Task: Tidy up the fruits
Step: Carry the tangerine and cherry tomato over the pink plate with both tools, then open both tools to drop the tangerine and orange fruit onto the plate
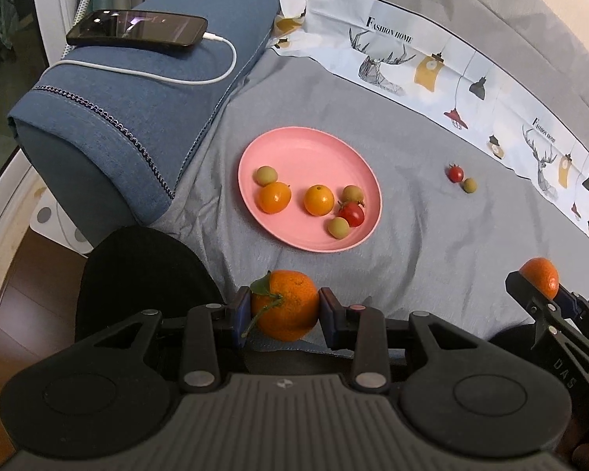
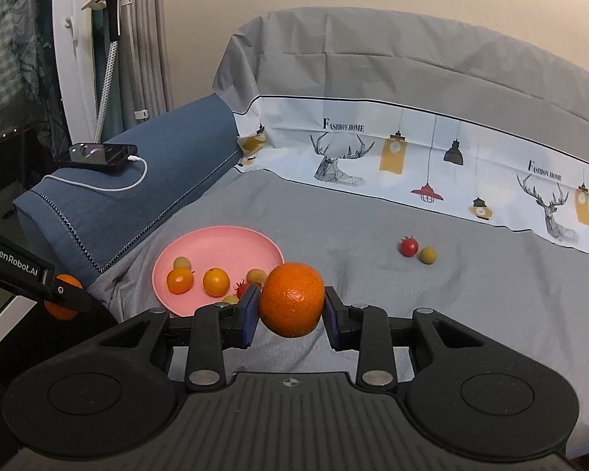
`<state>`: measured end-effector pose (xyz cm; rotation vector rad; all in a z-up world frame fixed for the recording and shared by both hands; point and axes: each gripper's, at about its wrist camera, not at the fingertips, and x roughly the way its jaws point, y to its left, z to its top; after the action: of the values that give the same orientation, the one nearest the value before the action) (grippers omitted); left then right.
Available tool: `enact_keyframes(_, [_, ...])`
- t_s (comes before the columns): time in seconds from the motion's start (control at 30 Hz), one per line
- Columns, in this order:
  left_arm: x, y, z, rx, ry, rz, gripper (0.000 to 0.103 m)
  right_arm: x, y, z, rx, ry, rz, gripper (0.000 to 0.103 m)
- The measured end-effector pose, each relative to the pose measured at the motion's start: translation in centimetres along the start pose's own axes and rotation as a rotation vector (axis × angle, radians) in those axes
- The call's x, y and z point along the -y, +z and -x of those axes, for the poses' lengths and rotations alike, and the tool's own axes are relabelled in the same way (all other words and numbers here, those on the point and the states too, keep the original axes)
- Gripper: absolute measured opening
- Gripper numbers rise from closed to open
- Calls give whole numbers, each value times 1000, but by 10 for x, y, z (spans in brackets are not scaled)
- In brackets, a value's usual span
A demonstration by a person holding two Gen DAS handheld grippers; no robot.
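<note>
In the left wrist view, my left claw [image 1: 284,310] is clamped on a leafy mandarin [image 1: 284,304], one blue pad on each side. Just ahead of the claw sits the pink plate [image 1: 314,149] on the grey bed sheet [image 1: 432,227]. In it I see two small oranges [image 1: 275,197], three little green fruits and a cherry tomato [image 1: 351,213]. Farther ahead and to the right, a loose tomato [image 1: 455,173] touches a loose green fruit [image 1: 469,185] on the sheet. Far to the right is my right claw [image 1: 540,288], gripping another orange fruit.

In the right wrist view, my right claw [image 2: 291,306] squeezes a plain mandarin [image 2: 292,299]. The plate lies ahead and to the left, partly hidden behind the claw. The loose tomato and green fruit are ahead to the right. My left claw shows at the far left with its mandarin. A phone [image 2: 98,156] rests on a blue cushion [image 2: 169,165], far left.
</note>
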<state>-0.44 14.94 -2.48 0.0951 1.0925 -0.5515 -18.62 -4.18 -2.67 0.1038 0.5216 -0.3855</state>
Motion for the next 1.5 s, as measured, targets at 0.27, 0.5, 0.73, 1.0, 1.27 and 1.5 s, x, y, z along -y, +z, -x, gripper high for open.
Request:
enact_keyframes(0.27, [-5, 17, -21, -24, -12, 8, 40, -4, 6, -24, -40, 19, 29, 35])
enact_keyframes(0.5, [1, 43, -52, -54, -8, -11, 40, -10, 17, -68, -87, 51, 31, 35])
enact_keyframes(0.73, [13, 76, -91, -68, 43, -66, 40, -20, 33, -126, -115, 94, 46, 35])
enact_keyframes(1.0, [23, 106, -134, -87, 81, -121, 40, -20, 44, -185, -152, 110, 38, 35])
enact_keyframes(1.27, [27, 119, -163, -110, 88, -140, 40, -19, 51, -225, -176, 114, 35, 35])
enact_keyframes(1.5, [29, 132, -184, -103, 98, -156, 40, -23, 48, -247, -198, 125, 57, 35])
